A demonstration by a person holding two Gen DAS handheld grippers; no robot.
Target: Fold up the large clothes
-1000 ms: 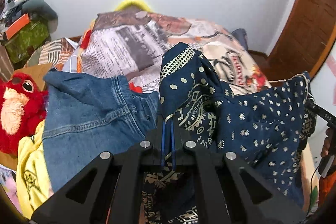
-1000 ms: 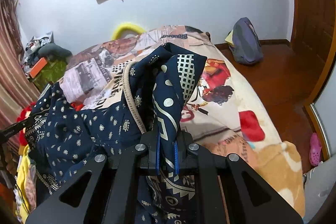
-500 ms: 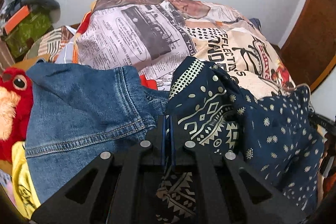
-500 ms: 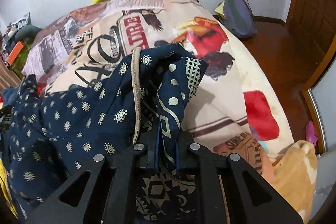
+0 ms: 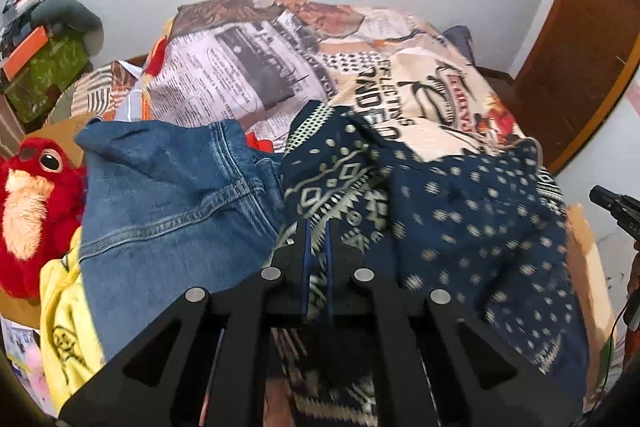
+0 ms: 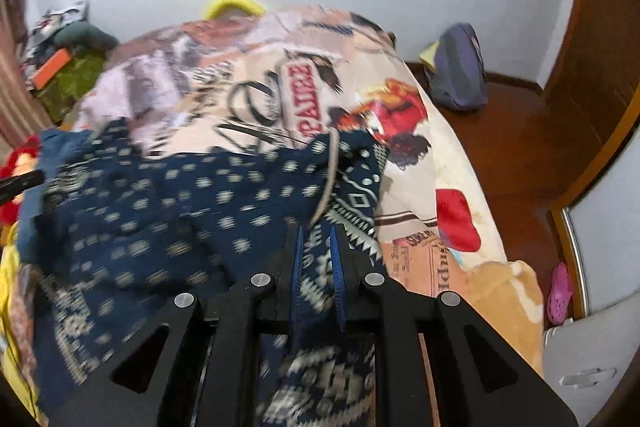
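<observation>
A navy patterned garment (image 5: 460, 227) with cream dots and a geometric border hangs stretched between my two grippers above the bed. My left gripper (image 5: 316, 239) is shut on one corner of it. My right gripper (image 6: 316, 247) is shut on the other corner, beside a tan neckline band (image 6: 330, 183); the cloth (image 6: 160, 227) sags to the left. The right gripper's tip (image 5: 616, 207) shows at the right edge of the left wrist view.
The bed carries a newspaper-print cover (image 5: 248, 83) (image 6: 280, 95). Blue jeans (image 5: 172, 203), a yellow garment (image 5: 64, 319) and a red plush toy (image 5: 32, 211) lie at the left. A purple backpack (image 6: 458, 71) and a pink shoe (image 6: 560, 293) are on the wooden floor at the right.
Both grippers dipped toward the bed and have tilted back up a little, still holding the garment. The cloth between them is blurred with motion.
</observation>
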